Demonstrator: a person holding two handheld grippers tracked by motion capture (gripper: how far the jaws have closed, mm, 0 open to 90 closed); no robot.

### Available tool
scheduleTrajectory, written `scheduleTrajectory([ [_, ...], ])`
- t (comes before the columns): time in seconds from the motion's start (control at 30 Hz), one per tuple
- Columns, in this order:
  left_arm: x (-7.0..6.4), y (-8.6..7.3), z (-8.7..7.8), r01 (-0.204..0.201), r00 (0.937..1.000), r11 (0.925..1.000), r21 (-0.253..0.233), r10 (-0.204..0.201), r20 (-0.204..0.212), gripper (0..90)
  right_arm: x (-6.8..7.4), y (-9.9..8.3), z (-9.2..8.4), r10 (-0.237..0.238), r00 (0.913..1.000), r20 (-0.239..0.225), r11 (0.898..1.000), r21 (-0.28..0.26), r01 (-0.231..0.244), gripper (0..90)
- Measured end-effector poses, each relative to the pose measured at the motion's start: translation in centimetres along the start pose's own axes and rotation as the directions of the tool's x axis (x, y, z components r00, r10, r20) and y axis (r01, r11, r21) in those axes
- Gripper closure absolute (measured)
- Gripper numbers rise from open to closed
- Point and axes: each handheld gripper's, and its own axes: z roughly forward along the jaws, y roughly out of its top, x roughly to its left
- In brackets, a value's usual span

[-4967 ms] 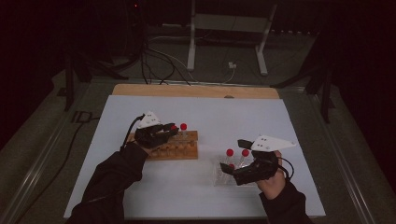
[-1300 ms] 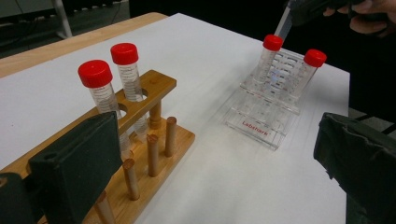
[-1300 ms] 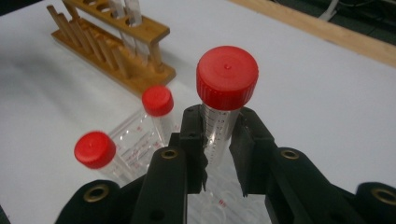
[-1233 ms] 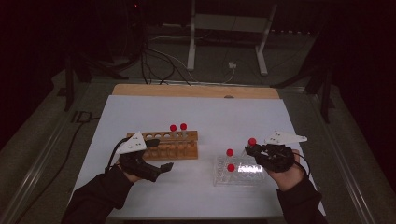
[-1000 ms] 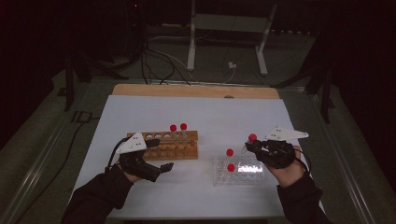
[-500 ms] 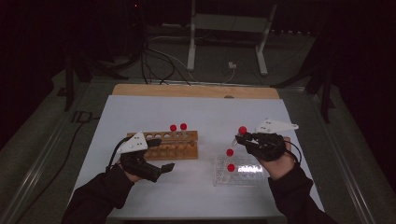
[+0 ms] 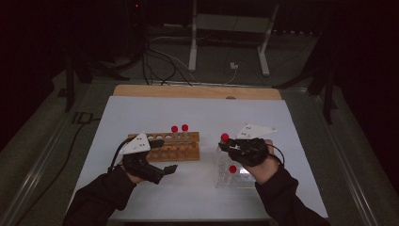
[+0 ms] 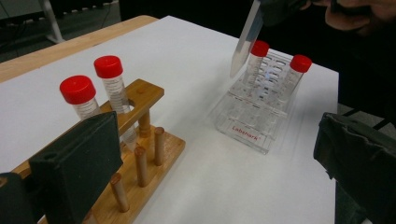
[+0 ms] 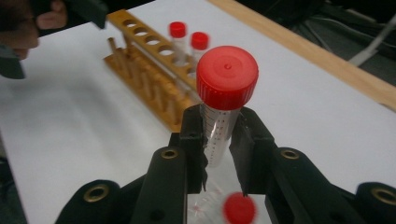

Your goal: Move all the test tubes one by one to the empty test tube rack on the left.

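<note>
A wooden rack point(image 7: 181, 151) holds two upright red-capped tubes point(image 7: 174, 128) at its far right end point(image 8: 109, 70). My left gripper point(image 7: 167, 168) hovers just in front of that rack, its pads point(image 8: 79, 163) wide apart and open on nothing. A clear plastic rack point(image 7: 221, 175) lies to the right with red-capped tubes standing in it point(image 8: 300, 63). My right gripper point(image 7: 228, 143) is above the clear rack's left end, shut on a red-capped tube point(image 9: 226, 77) held upright, cap above the jaws. Another cap point(image 9: 239, 207) shows blurred below it.
White paper point(image 7: 211, 113) covers the table, and a wooden strip point(image 7: 193, 91) runs along its far edge. Cables and a metal stand's legs point(image 7: 226, 52) are on the dark floor beyond. There is bare paper between the two racks and behind them.
My right gripper has lifted a tube out of the clear rack and carried it up and to the left. The left gripper has drawn back from the wooden rack and now holds still.
</note>
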Motion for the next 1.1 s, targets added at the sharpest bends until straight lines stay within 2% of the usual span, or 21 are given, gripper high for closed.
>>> scheduleTrajectory([
  [0.43,-0.9,1.0,0.5,-0.02,0.999,0.9997,-0.016,0.021,0.04,1.7,2.9,-0.5,2.1,-0.03,0.9953,-0.092,0.999,0.04,0.034,75.2],
  [0.7,-1.8,1.7,1.1,-0.05,0.9966,0.9985,-0.023,0.052,0.064,2.2,4.2,-1.0,3.2,-0.043,0.9907,-0.129,0.996,0.071,0.052,75.2],
  [0.93,-2.4,2.4,1.6,-0.071,0.9934,0.9968,-0.036,0.074,0.087,8.0,4.9,-1.0,3.6,-0.051,0.9864,-0.156,0.995,0.078,0.064,75.2],
  [1.1,-2.9,2.8,2.2,-0.091,0.9899,0.9949,-0.042,0.095,0.105,18.7,5.4,-1.0,3.8,-0.056,0.9842,-0.168,0.994,0.082,0.071,75.2],
])
